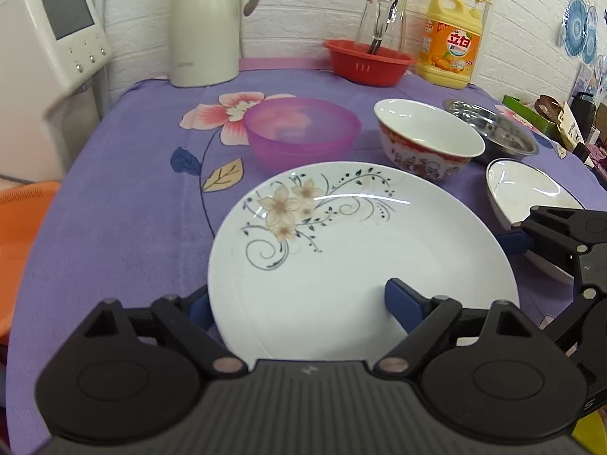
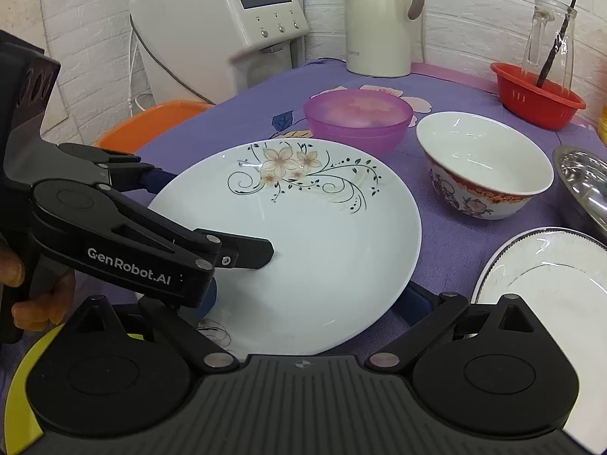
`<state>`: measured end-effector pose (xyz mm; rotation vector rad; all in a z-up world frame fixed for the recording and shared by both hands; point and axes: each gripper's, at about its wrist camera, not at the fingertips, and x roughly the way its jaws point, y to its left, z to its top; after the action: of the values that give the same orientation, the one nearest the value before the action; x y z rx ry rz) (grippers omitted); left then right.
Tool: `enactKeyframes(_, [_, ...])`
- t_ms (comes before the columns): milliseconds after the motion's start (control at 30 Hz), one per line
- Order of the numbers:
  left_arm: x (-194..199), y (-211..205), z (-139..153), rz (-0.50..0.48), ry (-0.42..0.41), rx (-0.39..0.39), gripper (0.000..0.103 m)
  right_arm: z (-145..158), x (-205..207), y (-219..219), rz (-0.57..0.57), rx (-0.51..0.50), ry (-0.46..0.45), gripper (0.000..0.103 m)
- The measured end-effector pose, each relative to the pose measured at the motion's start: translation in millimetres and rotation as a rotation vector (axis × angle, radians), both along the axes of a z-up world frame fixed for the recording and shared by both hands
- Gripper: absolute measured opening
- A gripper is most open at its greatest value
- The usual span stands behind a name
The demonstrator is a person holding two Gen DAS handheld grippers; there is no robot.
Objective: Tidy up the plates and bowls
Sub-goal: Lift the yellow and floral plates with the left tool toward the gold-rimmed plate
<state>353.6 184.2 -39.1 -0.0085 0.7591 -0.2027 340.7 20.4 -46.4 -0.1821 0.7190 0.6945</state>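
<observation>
A white plate with a flower print [image 1: 356, 250] [image 2: 303, 242] is tilted above the purple cloth. My left gripper [image 1: 299, 303] is open, its fingers wide apart around the plate's near edge; in the right wrist view [image 2: 212, 220] one finger lies over the plate and one under its left rim. My right gripper [image 2: 307, 303] is open, its fingers straddling the plate's near rim; part of it shows at the plate's right [image 1: 561, 239]. A second flower plate [image 2: 216, 331] peeks out beneath. A pink plastic bowl [image 1: 301, 132], a red-patterned ceramic bowl [image 1: 428, 136], a steel bowl [image 1: 497, 129] and a black-rimmed white plate [image 1: 531, 193] stand around.
At the back stand a cream thermos jug [image 1: 206, 22], a red basket [image 1: 370, 62] holding a glass carafe [image 1: 383, 11], and a yellow detergent bottle [image 1: 451, 41]. A white appliance [image 1: 45, 38] and an orange chair [image 1: 19, 250] are at the left. A yellow-green object [image 2: 22, 386] lies near.
</observation>
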Motion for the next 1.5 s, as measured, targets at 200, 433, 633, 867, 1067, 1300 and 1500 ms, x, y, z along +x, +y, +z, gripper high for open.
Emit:
enactKeyframes(200, [0, -2, 0, 0.036, -0.001, -0.005, 0.086, 1, 6, 5, -0.012, -0.014, -0.003, 0.103])
enactKeyframes(433, [8, 0, 4, 0.068, 0.022, -0.048, 0.086, 2, 8, 7, -0.053, -0.020, 0.001, 0.103])
enactKeyframes(633, [4, 0, 9, 0.078, 0.006, -0.054, 0.086, 6, 2, 7, -0.073, -0.011, -0.021, 0.103])
enactKeyframes(867, [-8, 3, 30, 0.087, -0.029, -0.057, 0.086, 16, -5, 6, -0.084, 0.022, -0.020, 0.103])
enactKeyframes(1067, [-48, 0, 48, 0.076, -0.058, -0.086, 0.086, 37, -34, -1, -0.093, 0.050, -0.065, 0.103])
enactKeyframes(1300, [-112, -14, 44, 0.096, -0.068, -0.117, 0.086, 40, -92, -11, -0.092, 0.047, -0.062, 0.103])
enactKeyframes(1500, [-160, -24, 28, 0.127, -0.050, -0.153, 0.086, 26, -134, -21, -0.091, 0.048, -0.018, 0.103])
